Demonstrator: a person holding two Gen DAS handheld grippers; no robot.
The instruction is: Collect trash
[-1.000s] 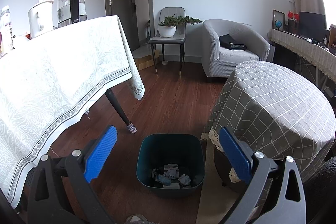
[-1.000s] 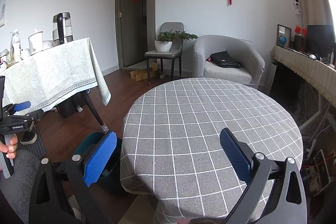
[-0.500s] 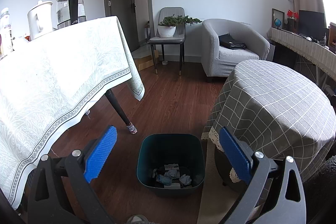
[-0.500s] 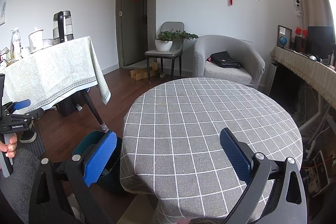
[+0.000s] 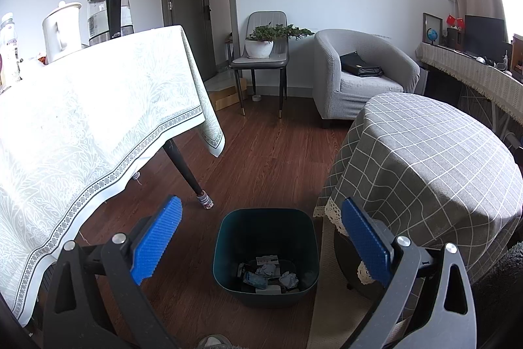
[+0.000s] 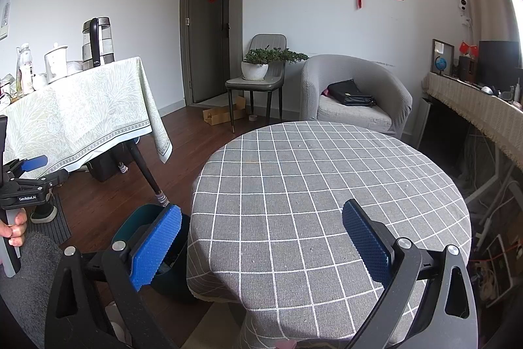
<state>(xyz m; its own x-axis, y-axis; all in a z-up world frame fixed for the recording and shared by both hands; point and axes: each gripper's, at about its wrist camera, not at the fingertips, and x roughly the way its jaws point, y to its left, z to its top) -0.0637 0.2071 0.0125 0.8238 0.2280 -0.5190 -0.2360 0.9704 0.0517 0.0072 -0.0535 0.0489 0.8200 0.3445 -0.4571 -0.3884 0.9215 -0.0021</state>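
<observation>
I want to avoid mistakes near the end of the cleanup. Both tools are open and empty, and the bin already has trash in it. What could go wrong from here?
1. The dark green trash bin stands close beside the round table's checked cloth; the left tool, hanging above it, could snag the lace hem.
2. The right tool points at bare cloth, so closing there would only pinch fabric.

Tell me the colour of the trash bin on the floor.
Dark teal trash bin, best seen in the left wrist view.
</observation>
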